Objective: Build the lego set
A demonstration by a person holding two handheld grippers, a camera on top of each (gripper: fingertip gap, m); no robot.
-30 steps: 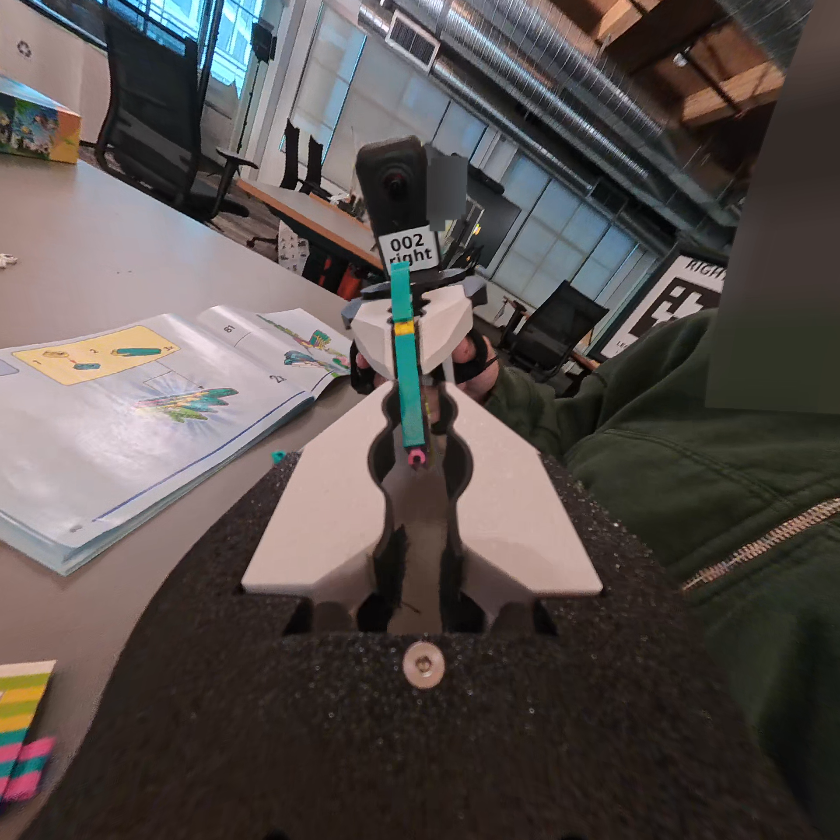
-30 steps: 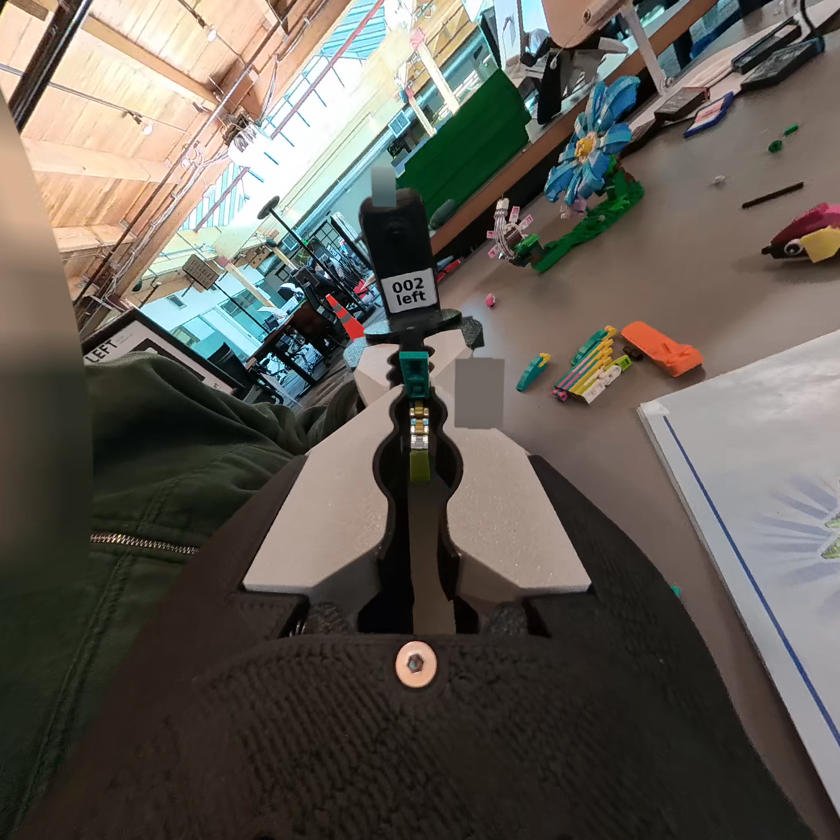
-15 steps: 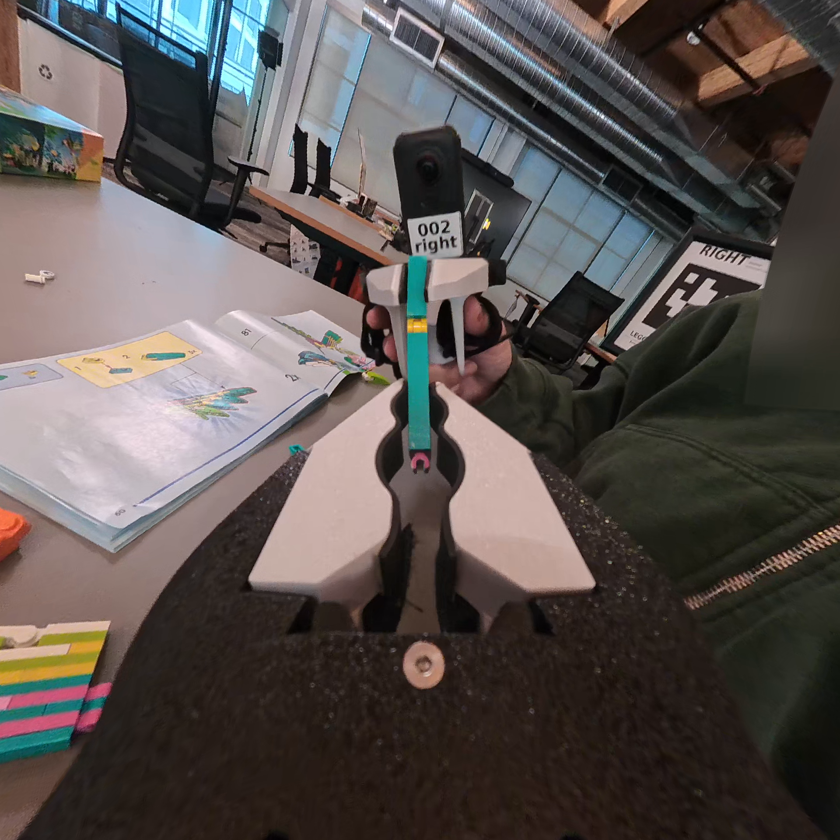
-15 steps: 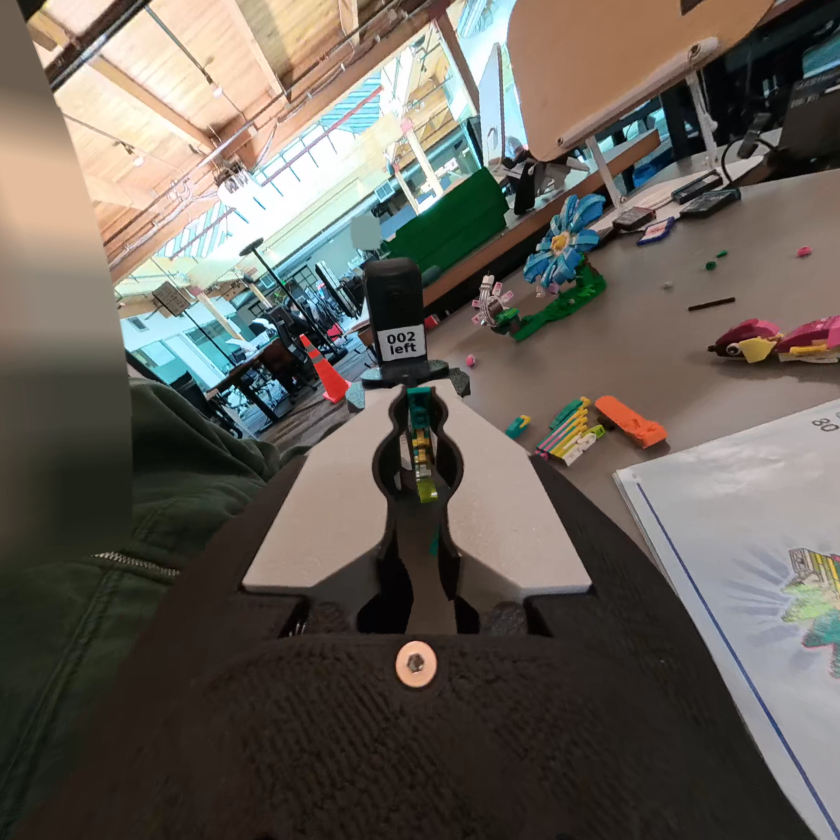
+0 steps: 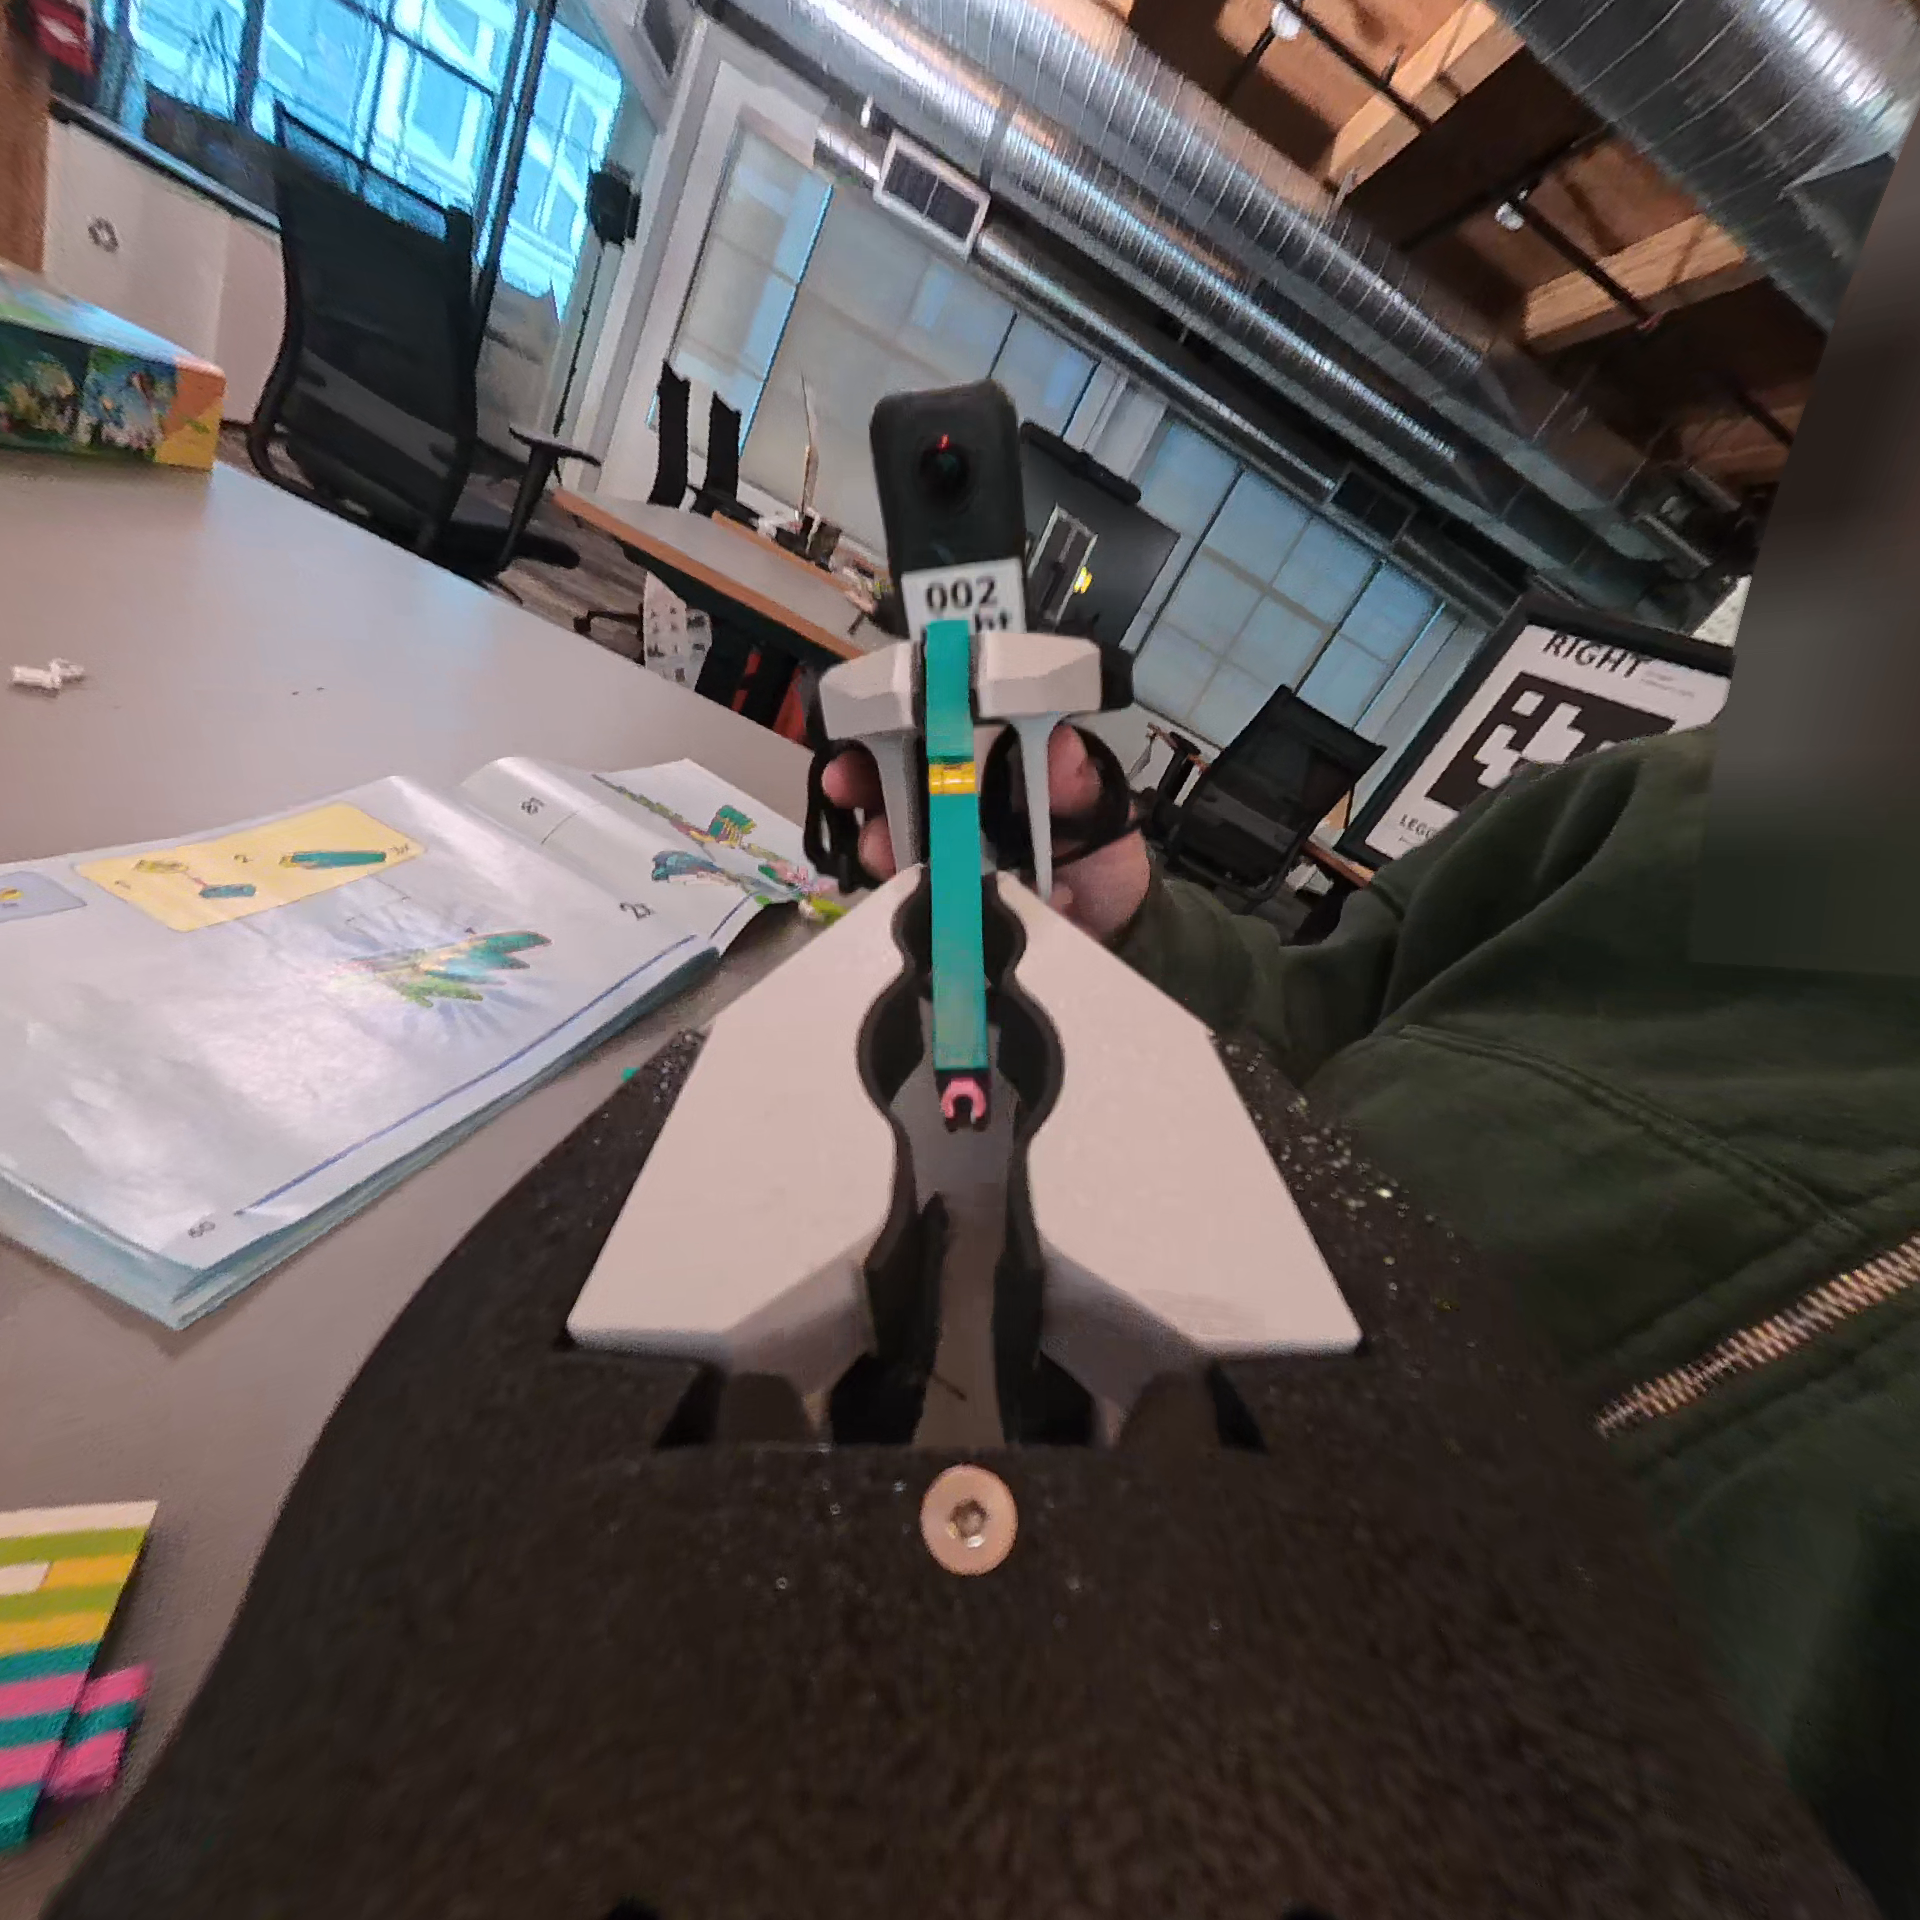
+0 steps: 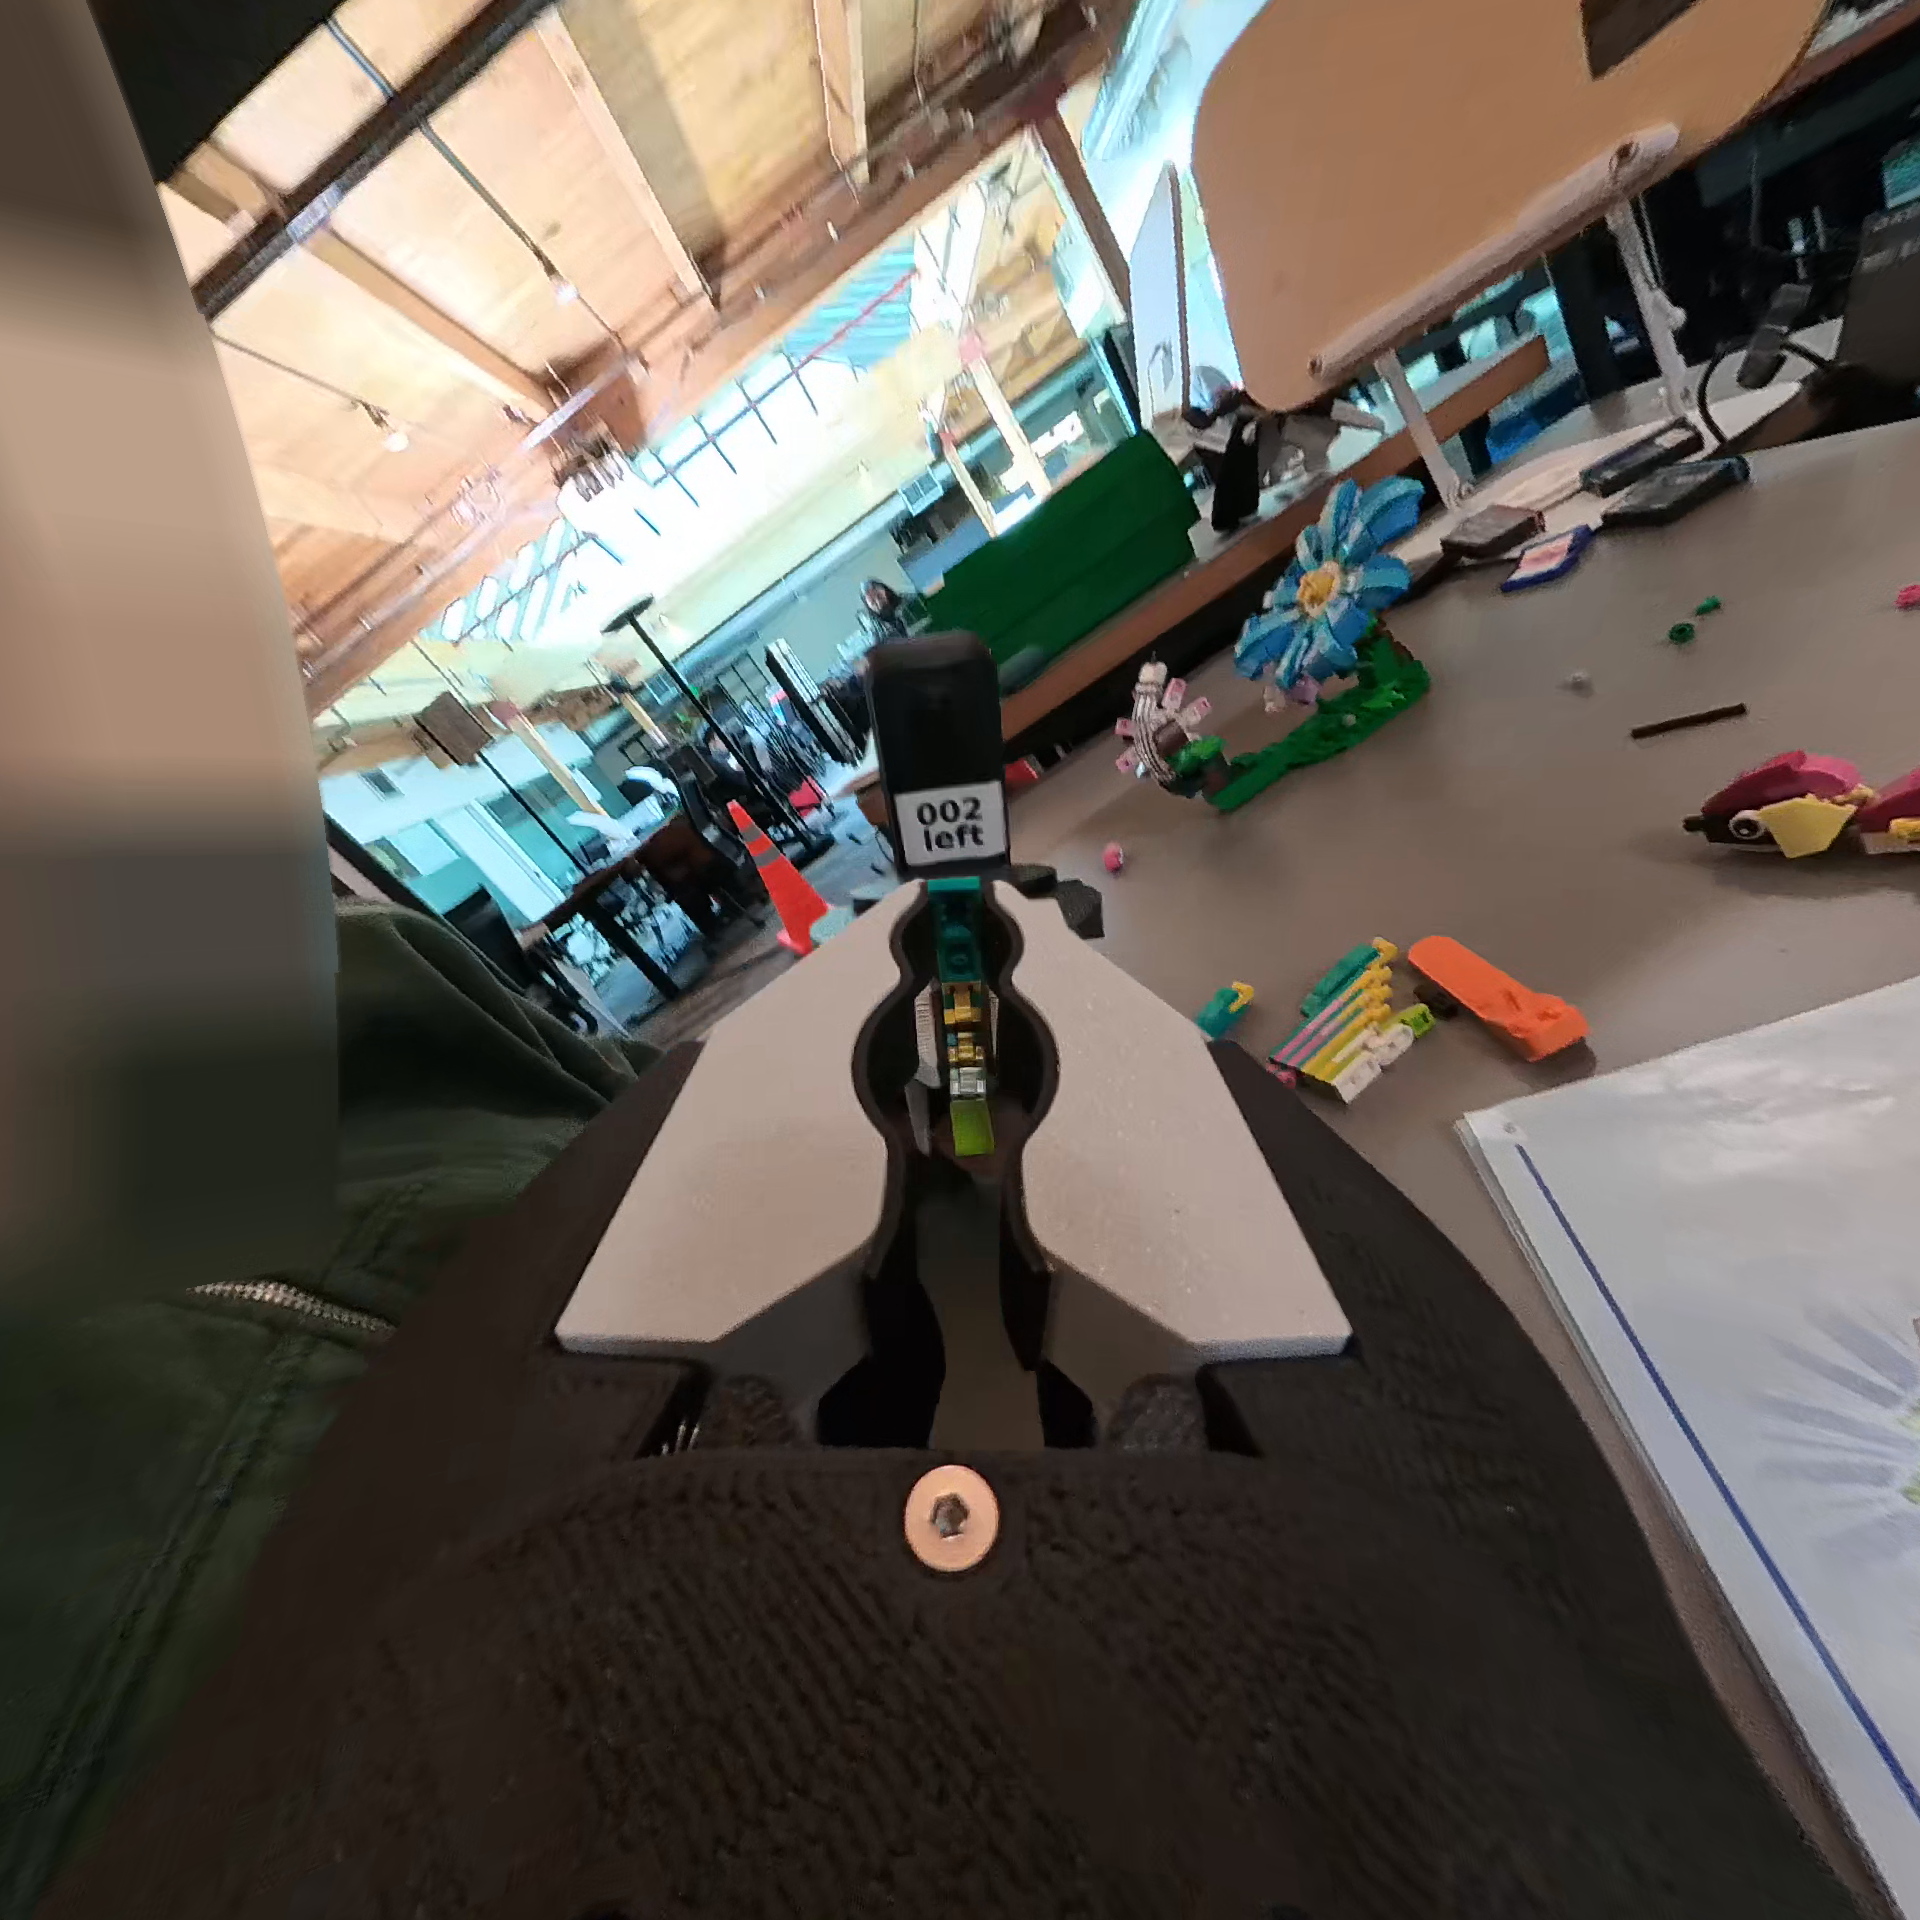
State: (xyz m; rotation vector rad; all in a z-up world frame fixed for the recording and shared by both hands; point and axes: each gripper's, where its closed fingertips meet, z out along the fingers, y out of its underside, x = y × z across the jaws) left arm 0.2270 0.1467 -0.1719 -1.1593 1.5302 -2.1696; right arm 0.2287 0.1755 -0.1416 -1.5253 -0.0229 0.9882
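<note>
A thin teal lego strip [image 5: 954,914] with a yellow band and a pink clip at its near end is held in the air between both grippers. My left gripper [image 5: 956,894] is shut on its near part. My right gripper [image 5: 948,675] faces me and is shut on its far end. In the right wrist view my right gripper [image 6: 956,899] pinches the same piece [image 6: 958,935], seen from its studded side with yellow and lime parts. The left gripper's camera body [image 6: 935,748] rises just behind it.
An open instruction booklet [image 5: 312,987] lies on the grey table [image 5: 260,644], and it also shows in the right wrist view [image 6: 1766,1247]. A striped lego plate [image 5: 62,1642] lies near left. An orange separator [image 6: 1496,1003], a striped feather piece [image 6: 1351,1023], a flower model [image 6: 1320,592] and a pink bird [image 6: 1797,805] lie farther off. The person's green jacket [image 5: 1558,1039] is close. The tips of both grippers are at nearly the same place. The striped lego plate [image 5: 62,1642] is about equally far from each gripper, around 15 centimetres. Seen from the right wrist view [image 6: 1309,1068] as well.
My left jaws closed onto the teal strip. The right gripper drew back to the strip's far end. Both views have tilted a little.
</note>
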